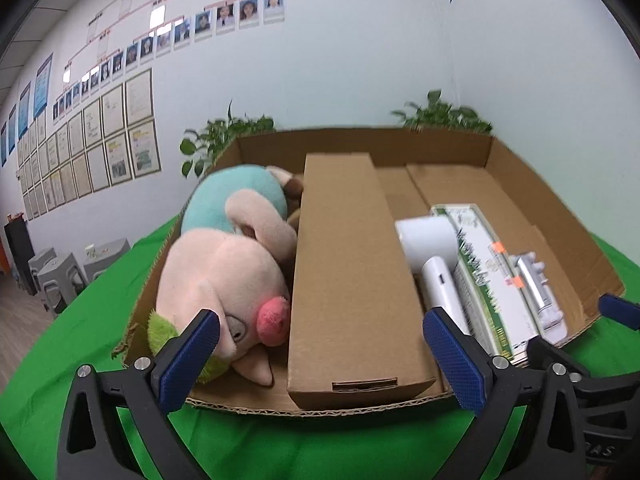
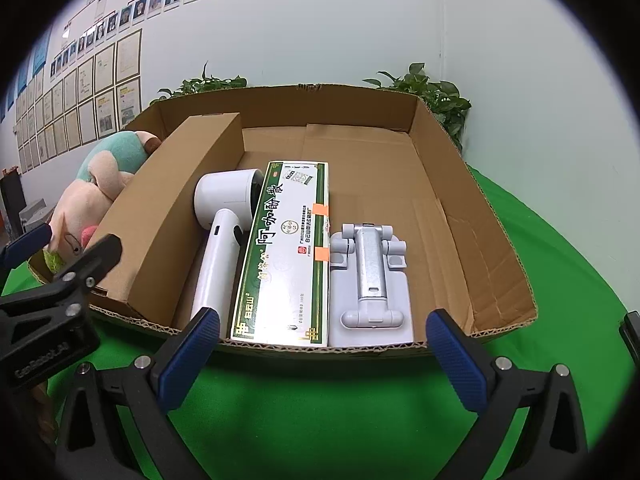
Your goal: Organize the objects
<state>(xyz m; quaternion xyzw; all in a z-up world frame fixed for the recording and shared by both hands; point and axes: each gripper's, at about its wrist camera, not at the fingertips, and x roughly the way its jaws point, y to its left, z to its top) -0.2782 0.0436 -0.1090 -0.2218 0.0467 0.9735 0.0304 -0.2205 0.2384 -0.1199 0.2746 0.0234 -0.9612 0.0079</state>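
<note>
Shallow brown cardboard tray (image 2: 472, 216) on green cloth (image 2: 320, 400) holds everything, lengthwise in rows, presumably to save space: pink-and-teal plush pig (image 1: 224, 272) at 9 o'clock, long brown carton (image 1: 352, 280), white hair dryer (image 2: 224, 232), green-white medicine box (image 2: 284, 256), grey folding stand (image 2: 370, 280) toward 3. Left gripper (image 1: 320, 360) and right gripper (image 2: 324, 360) both spread wide, empty, before the near rim.

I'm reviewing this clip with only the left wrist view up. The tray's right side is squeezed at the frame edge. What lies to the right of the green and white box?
Observer: A grey folding stand lies flat there, beside the green and white box.
Operator: Is anything beyond that stand, toward the tray's right wall?
Observer: No, only bare cardboard floor up to the cardboard tray's right wall.
Operator: Is the right gripper holding something?
Observer: No. The right gripper is open and empty, in front of the tray's near edge over the green cloth.
</note>
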